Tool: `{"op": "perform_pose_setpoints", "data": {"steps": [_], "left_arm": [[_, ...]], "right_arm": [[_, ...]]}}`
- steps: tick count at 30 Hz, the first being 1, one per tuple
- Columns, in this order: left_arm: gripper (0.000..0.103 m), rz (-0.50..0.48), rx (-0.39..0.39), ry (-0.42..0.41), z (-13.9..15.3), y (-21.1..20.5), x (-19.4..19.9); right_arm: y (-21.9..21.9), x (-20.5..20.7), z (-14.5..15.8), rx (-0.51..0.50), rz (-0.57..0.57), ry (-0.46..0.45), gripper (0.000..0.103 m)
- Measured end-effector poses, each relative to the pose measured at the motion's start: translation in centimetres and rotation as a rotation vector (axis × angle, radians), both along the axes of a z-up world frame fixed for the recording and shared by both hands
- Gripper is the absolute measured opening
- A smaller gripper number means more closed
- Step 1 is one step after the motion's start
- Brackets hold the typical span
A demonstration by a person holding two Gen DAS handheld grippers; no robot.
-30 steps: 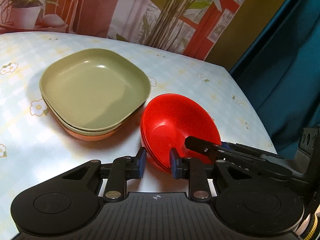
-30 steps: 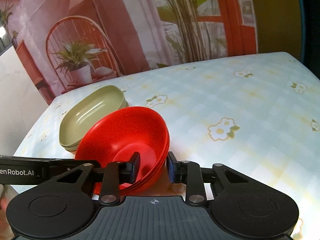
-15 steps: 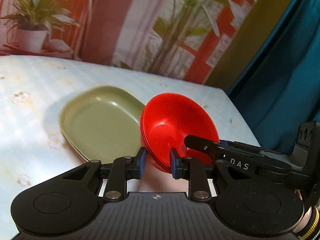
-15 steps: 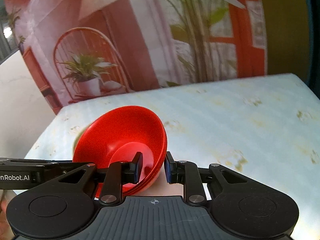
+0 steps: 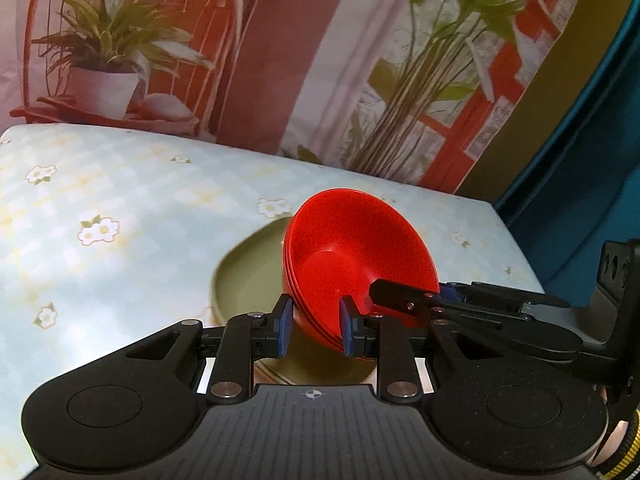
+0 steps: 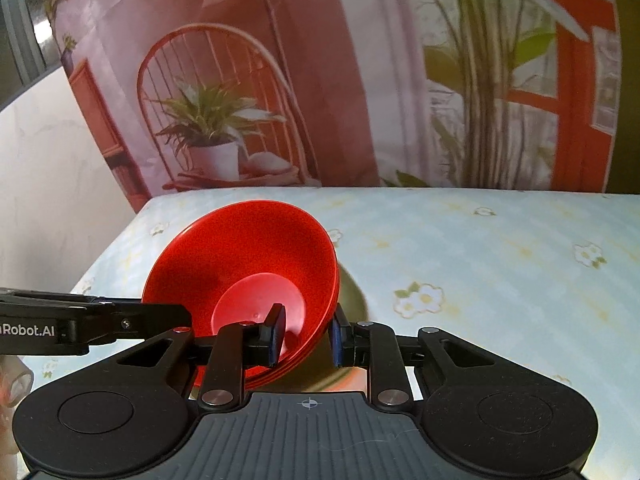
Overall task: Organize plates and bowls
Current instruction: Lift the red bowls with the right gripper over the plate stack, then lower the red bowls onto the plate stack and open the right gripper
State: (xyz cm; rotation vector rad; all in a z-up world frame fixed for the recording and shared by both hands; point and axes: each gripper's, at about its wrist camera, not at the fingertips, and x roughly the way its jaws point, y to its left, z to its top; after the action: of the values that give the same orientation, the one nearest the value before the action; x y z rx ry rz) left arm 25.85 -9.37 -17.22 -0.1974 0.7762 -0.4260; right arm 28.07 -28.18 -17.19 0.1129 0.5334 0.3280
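Note:
A stack of red bowls [image 5: 352, 248] hangs tilted above the table, held from two sides. My left gripper [image 5: 315, 328] is shut on the stack's near rim, one blue pad inside and one outside. My right gripper [image 6: 307, 336] is shut on the opposite rim of the red bowls [image 6: 248, 256]. One of its fingers [image 5: 400, 294] reaches into the bowl from the right in the left wrist view. The green plates [image 5: 248, 276] lie on the table just below and behind the bowls, mostly hidden; only an edge of the green plates [image 6: 354, 296] shows in the right wrist view.
The table [image 5: 120, 184] has a pale checked cloth with flowers. A printed backdrop [image 5: 280, 60] with plants and a chair stands along its far edge. A teal curtain [image 5: 592, 152] hangs past the right corner. A white wall [image 6: 60, 180] lies beyond the left edge.
Both grippers have risen with the red bowls, lifting them off the table and carrying them over the green plates. The plates are now largely covered by the stack.

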Motion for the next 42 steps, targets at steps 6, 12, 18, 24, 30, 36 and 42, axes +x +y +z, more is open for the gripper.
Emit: {"op": "perform_pose_setpoints", "data": {"steps": [6,12,18,24,30,36,42], "left_arm": [[0.026,0.01,0.019,0.011,-1.0,0.5,0.9],[0.026,0.017,0.024,0.016,-1.8,0.4,1.2],[0.027,0.029,0.023,0.028,-2.5,0.3,1.5],[0.027,0.031,0.026,0.022,-2.6,0.3,1.5],[0.027,0.034,0.038,0.004,-2.5,0.1,1.2],[0.029,0.05,0.045,-0.026,-1.8,0.7,0.7],[0.039,0.062,0.073,-0.089,-0.2,1.0,-0.5]], "right_arm": [[1.5,1.3,-0.5,-0.037,0.004,0.015,0.021],[1.8,1.9,-1.1,-0.056,-0.003,0.029,0.021],[1.9,2.5,-1.6,-0.075,-0.01,0.042,0.021],[2.3,2.7,-1.7,-0.093,-0.013,0.042,0.022],[2.4,2.7,-1.9,-0.098,-0.017,0.047,0.022],[2.7,1.9,-1.0,-0.125,-0.025,0.013,0.029],[2.3,0.9,0.4,-0.129,-0.045,-0.014,0.03]]}}
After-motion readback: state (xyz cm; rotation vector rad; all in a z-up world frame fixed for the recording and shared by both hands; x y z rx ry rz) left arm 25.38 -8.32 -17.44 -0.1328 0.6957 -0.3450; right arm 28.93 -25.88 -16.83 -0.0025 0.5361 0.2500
